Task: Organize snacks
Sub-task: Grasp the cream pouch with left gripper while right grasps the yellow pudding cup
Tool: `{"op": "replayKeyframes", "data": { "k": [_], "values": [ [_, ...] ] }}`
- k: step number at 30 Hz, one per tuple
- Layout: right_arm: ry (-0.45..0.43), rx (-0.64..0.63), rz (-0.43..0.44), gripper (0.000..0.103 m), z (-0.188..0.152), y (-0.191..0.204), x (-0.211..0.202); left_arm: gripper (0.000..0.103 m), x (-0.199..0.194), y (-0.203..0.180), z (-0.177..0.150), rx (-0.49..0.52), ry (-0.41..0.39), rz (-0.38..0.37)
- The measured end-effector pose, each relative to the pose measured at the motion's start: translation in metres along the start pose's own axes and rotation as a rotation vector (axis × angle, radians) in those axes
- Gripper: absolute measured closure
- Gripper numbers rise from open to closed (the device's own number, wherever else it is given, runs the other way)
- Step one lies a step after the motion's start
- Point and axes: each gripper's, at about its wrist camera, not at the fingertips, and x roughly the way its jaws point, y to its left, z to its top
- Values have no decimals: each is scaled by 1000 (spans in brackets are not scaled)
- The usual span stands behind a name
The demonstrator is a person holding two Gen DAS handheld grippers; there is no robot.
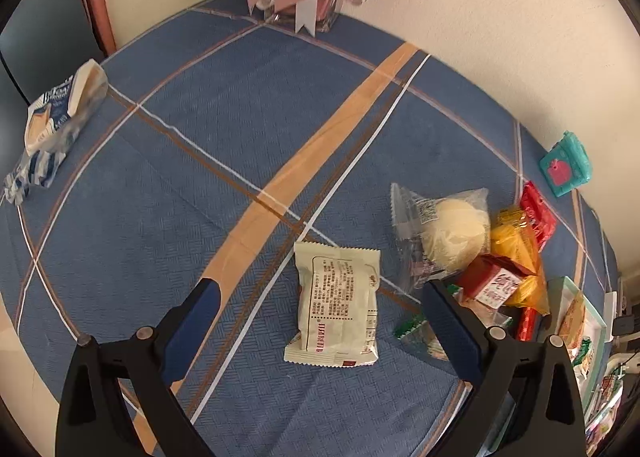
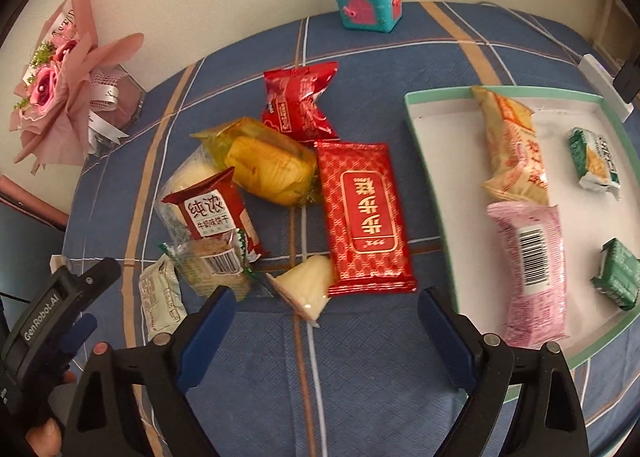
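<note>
Both grippers hover empty over the loose snacks

Your left gripper [image 1: 320, 321] spreads its fingers around the cream paper-look snack packet [image 1: 338, 307] without touching it; your right gripper [image 2: 326, 327] hangs wide apart below the flat red foil pack [image 2: 366, 215], beside the white mint-rimmed tray [image 2: 436, 193]. Closing the right now could catch the pale wedge-shaped packet [image 2: 306, 287] instead, since it lies nearest the fingers.

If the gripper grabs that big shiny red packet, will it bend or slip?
The red packet lies flat and looks thin, so it would probably flex rather than stay stiff. Its glossy foil catches the light, so it may be a bit slippery between the pads. It looks light for its size, and being flat on the tablecloth, it shouldn't roll.
</note>
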Motion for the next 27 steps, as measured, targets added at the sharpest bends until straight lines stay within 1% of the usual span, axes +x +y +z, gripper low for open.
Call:
{"op": "replayKeyframes", "data": {
  "k": [2,3,7,11,12,13,15,17,20,21,22,23,24,25,26,27],
  "values": [
    [17,12,12,18,2,2,6,3,9,0,0,0,23,13],
    [24,17,11,20,2,3,8,3,14,0,0,-1,39,19],
    [37,40,7,22,4,5,18,3,27,1,2,-13,69,8],
    [55,48,6,27,7,5,30,5,36,-4,1,4,83,2],
    [56,49,2,27,7,5,32,6,40,-6,1,9,90,2],
    [57,51,1,28,7,6,34,11,42,-7,1,11,98,-1],
    [64,54,5,34,8,5,39,15,51,-10,0,14,123,-7],
    [66,60,13,35,9,2,42,15,53,-14,0,38,116,19],
    [62,65,17,35,7,-1,44,16,53,-16,1,33,110,21],
    [60,67,20,35,7,-2,44,20,52,-17,1,32,107,26],
    [58,67,21,35,7,-3,44,28,51,-16,1,34,103,35],
    [57,67,24,36,7,-3,44,32,49,-15,1,37,98,42],
    [56,69,34,38,6,-4,44,40,47,-14,1,37,93,42],
    [56,70,45,42,6,-6,42,44,45,-13,1,37,91,42],
    [56,70,52,45,6,-6,41,44,45,-13,1,37,91,38],
    [54,67,55,46,6,-6,41,44,44,-13,1,37,90,34]
  ]
}}
